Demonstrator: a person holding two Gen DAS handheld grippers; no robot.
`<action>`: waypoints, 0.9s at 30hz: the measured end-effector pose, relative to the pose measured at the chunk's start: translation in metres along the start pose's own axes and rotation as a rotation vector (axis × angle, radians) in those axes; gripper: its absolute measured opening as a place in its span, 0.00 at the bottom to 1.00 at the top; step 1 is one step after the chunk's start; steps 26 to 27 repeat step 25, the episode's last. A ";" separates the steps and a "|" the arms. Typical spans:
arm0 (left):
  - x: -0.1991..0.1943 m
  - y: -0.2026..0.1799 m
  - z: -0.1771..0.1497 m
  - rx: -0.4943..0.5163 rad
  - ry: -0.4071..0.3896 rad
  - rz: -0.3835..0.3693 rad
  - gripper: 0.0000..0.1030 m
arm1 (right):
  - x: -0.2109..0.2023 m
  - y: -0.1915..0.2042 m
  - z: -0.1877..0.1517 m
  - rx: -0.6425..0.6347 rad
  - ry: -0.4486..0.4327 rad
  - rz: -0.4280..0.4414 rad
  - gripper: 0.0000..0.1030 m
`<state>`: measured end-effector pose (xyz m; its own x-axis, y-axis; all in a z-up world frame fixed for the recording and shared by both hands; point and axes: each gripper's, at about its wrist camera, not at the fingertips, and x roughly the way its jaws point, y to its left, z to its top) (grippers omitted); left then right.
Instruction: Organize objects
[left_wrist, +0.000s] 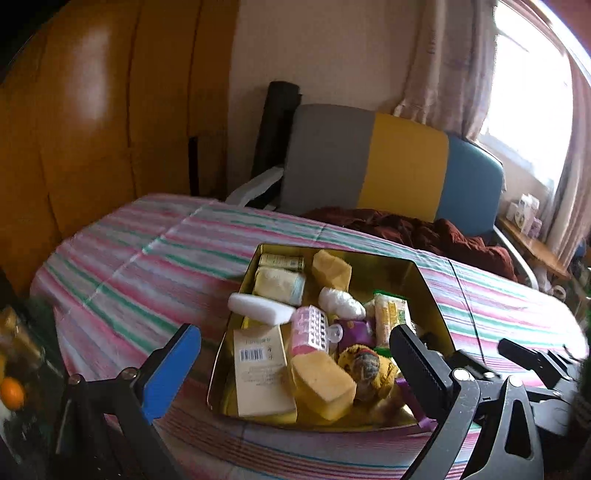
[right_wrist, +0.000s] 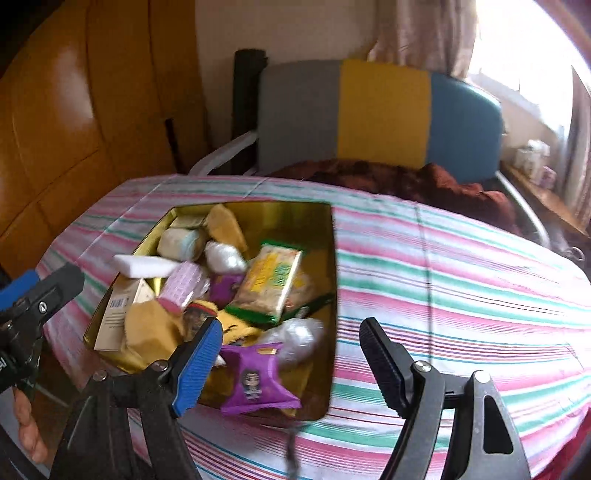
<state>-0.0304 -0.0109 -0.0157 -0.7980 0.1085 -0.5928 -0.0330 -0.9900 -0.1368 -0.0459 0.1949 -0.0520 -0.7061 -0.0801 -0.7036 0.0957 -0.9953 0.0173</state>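
Observation:
A gold tin (left_wrist: 424, 273) (right_wrist: 328, 258) stands on the striped tablecloth (left_wrist: 147, 258), packed with yellow sponges (left_wrist: 321, 380), a white foam block (left_wrist: 258, 308), a pink box (left_wrist: 308, 330), a cream barcoded box (left_wrist: 258, 373) and a green-and-yellow snack pack (right_wrist: 269, 284). My left gripper (left_wrist: 295, 369) is wide open over the tin's near end, its blue finger outside the left wall, with nothing held. A purple packet (right_wrist: 258, 376) lies in the tin's near corner. My right gripper (right_wrist: 291, 369) is open above it, and its pads do not touch the packet.
A chair (left_wrist: 399, 162) with a grey, yellow and blue back stands behind the table, with a dark red cloth (left_wrist: 424, 229) on its seat. A wooden cabinet (left_wrist: 92, 129) is at the left and a bright window (left_wrist: 528, 92) at the right. An orange fruit (left_wrist: 11, 395) lies at the left edge.

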 end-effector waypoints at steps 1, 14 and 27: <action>0.001 0.004 -0.002 -0.022 0.013 -0.013 1.00 | -0.001 -0.002 -0.001 -0.001 -0.003 -0.022 0.76; -0.002 0.011 -0.020 -0.035 0.033 0.063 1.00 | -0.003 0.003 -0.012 -0.021 -0.004 -0.013 0.76; -0.008 -0.004 -0.021 0.075 -0.023 0.112 1.00 | 0.002 0.001 -0.015 -0.017 0.011 0.003 0.76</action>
